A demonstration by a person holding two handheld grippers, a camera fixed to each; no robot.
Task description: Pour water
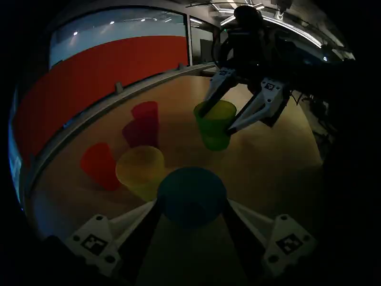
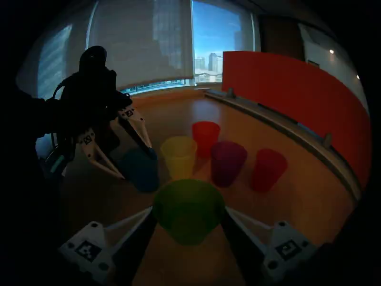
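In the left gripper view my left gripper is shut on a blue cup, one finger on each side. Across the wooden table, my right gripper grips a green cup that stands roughly upright. The right gripper view gives the mirror picture: my right gripper holds the green cup close up, and the left gripper clamps the blue cup farther off. I cannot tell whether either cup has water in it.
Between the held cups stand a yellow cup, a purple cup and two red cups. A rail and red wall panel border the table. A dark person stands behind the left gripper.
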